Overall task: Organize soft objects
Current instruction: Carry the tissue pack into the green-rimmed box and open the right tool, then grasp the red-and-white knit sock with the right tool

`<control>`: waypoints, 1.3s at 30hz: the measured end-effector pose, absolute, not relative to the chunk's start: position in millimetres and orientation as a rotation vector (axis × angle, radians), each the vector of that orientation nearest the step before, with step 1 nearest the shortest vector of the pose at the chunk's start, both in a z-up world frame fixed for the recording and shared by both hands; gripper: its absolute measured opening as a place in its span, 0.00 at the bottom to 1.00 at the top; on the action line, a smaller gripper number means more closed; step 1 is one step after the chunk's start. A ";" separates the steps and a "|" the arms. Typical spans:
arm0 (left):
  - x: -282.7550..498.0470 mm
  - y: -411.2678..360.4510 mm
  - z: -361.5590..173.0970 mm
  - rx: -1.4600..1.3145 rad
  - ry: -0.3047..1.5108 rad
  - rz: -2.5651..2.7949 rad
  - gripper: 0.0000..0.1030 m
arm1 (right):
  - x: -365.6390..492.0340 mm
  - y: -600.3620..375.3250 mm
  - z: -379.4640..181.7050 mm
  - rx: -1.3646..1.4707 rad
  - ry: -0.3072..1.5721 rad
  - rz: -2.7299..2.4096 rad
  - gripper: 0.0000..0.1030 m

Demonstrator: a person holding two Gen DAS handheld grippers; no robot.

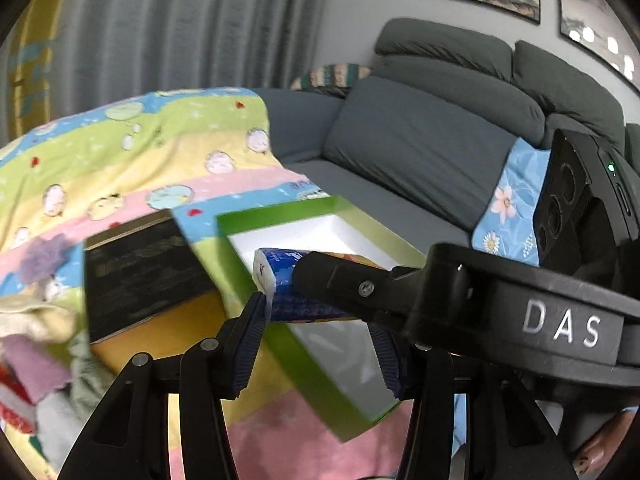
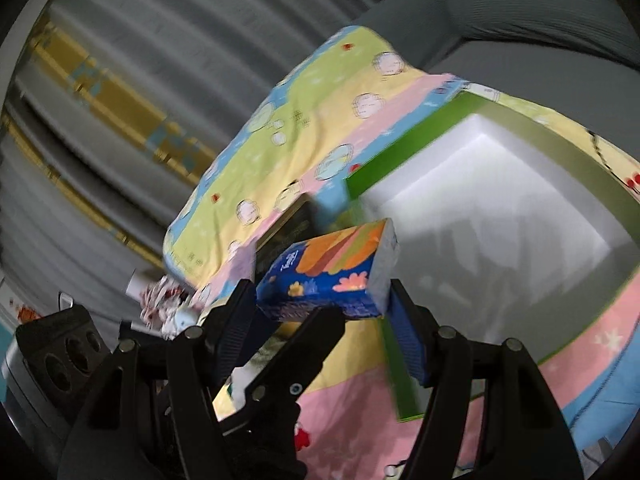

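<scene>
A blue and orange tissue pack (image 2: 332, 276) is held between both grippers above the near rim of a green box (image 2: 404, 148) with a white inside. My right gripper (image 2: 324, 304) is shut on the pack across its width. In the left wrist view the pack (image 1: 288, 276) sits between my left gripper's (image 1: 320, 328) blue pads, and the right gripper's black finger (image 1: 360, 284) crosses over it. The green box (image 1: 280, 216) lies on a colourful cartoon blanket (image 1: 140, 152).
A black book (image 1: 140, 272) lies left of the box. A pile of small cloths (image 1: 36, 344) sits at the left edge. A grey sofa (image 1: 440, 140) with a blue floral cushion (image 1: 512, 208) stands behind. Grey curtains (image 1: 180, 28) hang at the back.
</scene>
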State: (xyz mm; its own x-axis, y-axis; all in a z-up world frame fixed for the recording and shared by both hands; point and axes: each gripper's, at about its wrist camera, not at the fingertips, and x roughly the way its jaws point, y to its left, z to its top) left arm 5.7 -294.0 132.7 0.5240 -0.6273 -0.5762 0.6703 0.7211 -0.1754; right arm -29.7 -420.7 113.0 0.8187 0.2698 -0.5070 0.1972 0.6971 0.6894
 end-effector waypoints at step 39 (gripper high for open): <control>9.8 -93.3 126.6 -0.121 0.775 -0.357 0.82 | -22.9 -350.4 132.2 0.583 0.612 -0.051 0.99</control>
State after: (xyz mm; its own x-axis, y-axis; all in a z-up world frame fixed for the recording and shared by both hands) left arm 9.8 -93.3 126.6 0.6580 -0.3588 -0.6621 0.2705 0.9331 -0.2368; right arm -22.9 -350.4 132.2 0.8223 0.1230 -0.5556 0.2133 0.8386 0.5013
